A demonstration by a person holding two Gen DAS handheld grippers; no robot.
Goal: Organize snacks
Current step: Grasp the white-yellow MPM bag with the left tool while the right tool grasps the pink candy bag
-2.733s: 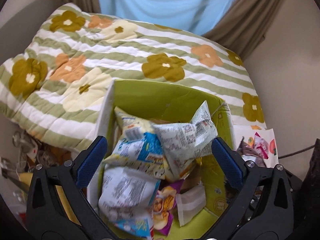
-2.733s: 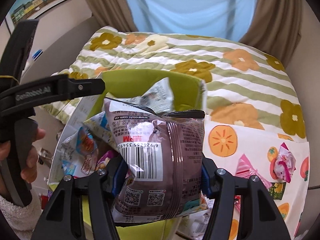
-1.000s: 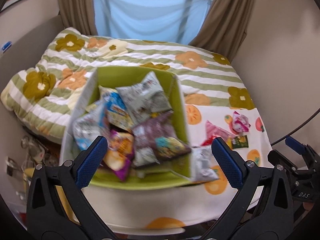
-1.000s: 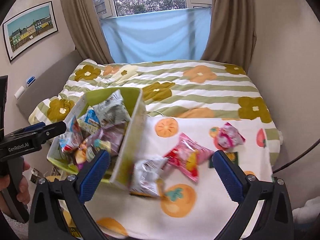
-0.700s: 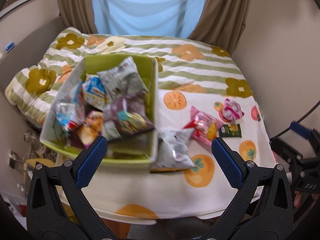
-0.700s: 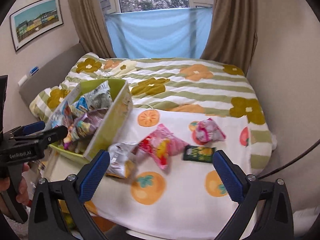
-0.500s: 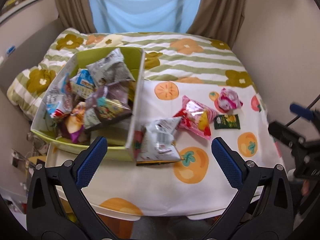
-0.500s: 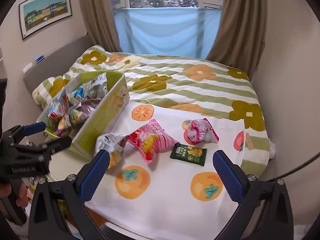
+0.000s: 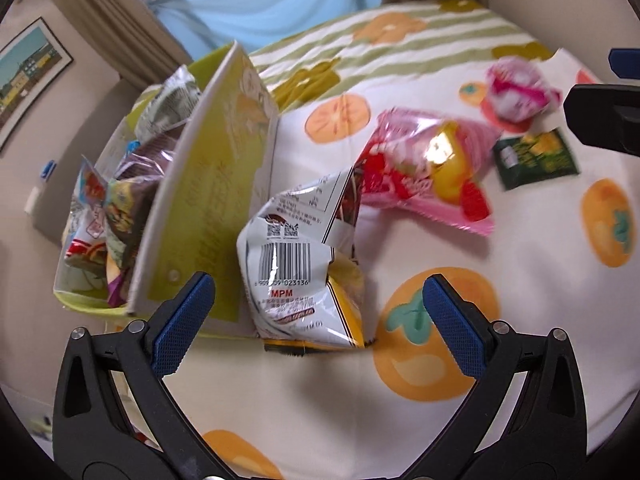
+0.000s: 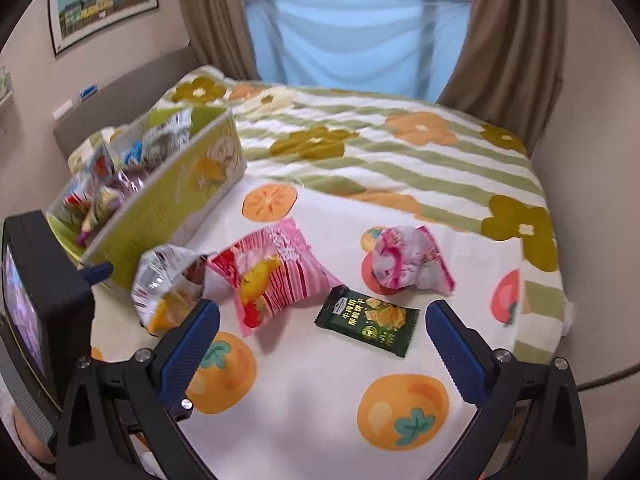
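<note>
The crumpled white bag [image 9: 304, 272] lies dead ahead of my left gripper [image 9: 318, 306], framed between its two blue pads, so this arm is plainly the nearer one; my right gripper [image 10: 322, 330] looks past it toward the dark green packet [image 10: 367, 319] in the middle of the cloth. Both pairs of jaws stand wide apart and hold nothing. The white bag sits on the persimmon-print cloth [image 9: 460, 420] near the bench's front edge, leaning against the outer wall of the green box [image 9: 208, 208], which stands at the left side and is already heaped with packets. The bag's long axis runs away from me, tilted up toward the box, barcode face showing, a yellow-printed side turned down and right. It looks puffy, creased and slippery, so I judge the pads should close across its narrow width, low on the bag. The pink striped bag [image 9: 424, 176] touches its far corner; the pink-and-white packet [image 9: 516, 90] lies farther toward the right edge.
</note>
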